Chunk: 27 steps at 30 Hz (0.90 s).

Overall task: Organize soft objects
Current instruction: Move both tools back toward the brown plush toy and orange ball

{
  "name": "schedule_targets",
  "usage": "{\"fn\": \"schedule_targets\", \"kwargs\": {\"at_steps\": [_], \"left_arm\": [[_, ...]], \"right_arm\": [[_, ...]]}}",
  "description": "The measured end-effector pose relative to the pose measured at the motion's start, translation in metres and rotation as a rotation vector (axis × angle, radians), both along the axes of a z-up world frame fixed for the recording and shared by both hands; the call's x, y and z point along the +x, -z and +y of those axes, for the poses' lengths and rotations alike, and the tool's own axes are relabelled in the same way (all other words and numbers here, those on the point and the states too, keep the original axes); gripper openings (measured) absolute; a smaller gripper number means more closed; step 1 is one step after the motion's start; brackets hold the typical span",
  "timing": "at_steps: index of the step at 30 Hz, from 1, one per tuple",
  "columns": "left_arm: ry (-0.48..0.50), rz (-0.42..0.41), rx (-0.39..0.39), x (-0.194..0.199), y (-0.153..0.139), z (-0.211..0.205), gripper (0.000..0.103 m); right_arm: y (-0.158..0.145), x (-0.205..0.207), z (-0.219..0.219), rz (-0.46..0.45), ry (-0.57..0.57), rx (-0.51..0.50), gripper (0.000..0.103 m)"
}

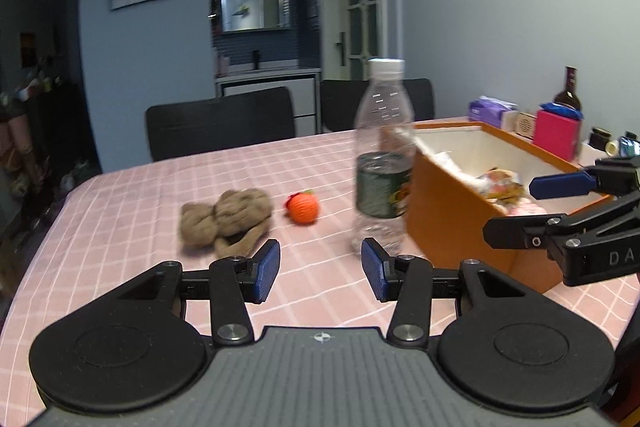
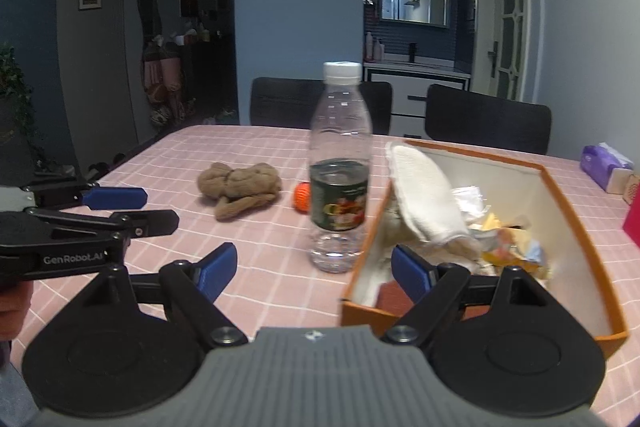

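Note:
A brown plush toy [image 1: 226, 221] and an orange knitted ball [image 1: 303, 208] lie on the pink checked tablecloth [image 1: 140, 195]. An orange box [image 1: 452, 223] at the right holds a white cloth [image 2: 424, 195] draped over its rim and several soft items. My left gripper [image 1: 320, 271] is open and empty, low over the cloth, short of the toy and ball. My right gripper [image 2: 312, 273] is open and empty, with its right finger over the box's near corner. The plush toy [image 2: 240, 189] and ball [image 2: 301, 198] also show in the right wrist view.
A clear plastic water bottle [image 1: 382, 155] stands upright between the ball and the box; it also shows in the right wrist view [image 2: 340, 167]. Tissue pack [image 1: 490, 109], pink box [image 1: 556, 133] and dark bottle [image 1: 568, 91] sit behind the box. Two black chairs stand at the far edge.

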<state>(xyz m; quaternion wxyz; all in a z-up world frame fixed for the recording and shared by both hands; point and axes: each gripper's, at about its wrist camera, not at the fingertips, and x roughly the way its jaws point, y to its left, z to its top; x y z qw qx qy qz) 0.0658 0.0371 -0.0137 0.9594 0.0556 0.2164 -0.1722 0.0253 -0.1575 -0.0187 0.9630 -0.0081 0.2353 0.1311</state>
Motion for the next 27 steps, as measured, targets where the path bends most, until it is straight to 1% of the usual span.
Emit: {"fn": "schedule_targets", "kwargs": {"at_steps": [2,6,10,13,18,27], "left_arm": [[-0.017,0.009,-0.004,0.001,0.004,0.010,0.054],[-0.036,0.028,-0.002,0.002,0.011,0.030,0.054],[-0.027,0.039,-0.002,0.007,0.015,0.042,0.054],[-0.009,0.042,-0.001,0.014,0.015,0.049,0.054],[0.003,0.048,0.028,0.032,0.013,0.058,0.054],[0.023,0.059,0.018,0.070,0.016,0.069,0.054]], "right_arm": [[0.004,0.002,0.012,0.007,-0.017,0.020,0.083],[0.014,0.012,0.036,0.035,-0.049,0.017,0.083],[0.023,0.027,0.056,0.062,-0.051,0.006,0.083],[0.029,0.040,0.068,0.083,-0.032,-0.005,0.083],[0.038,0.064,0.083,0.105,-0.004,-0.023,0.083],[0.054,0.106,0.096,0.132,0.078,-0.058,0.083]]}}
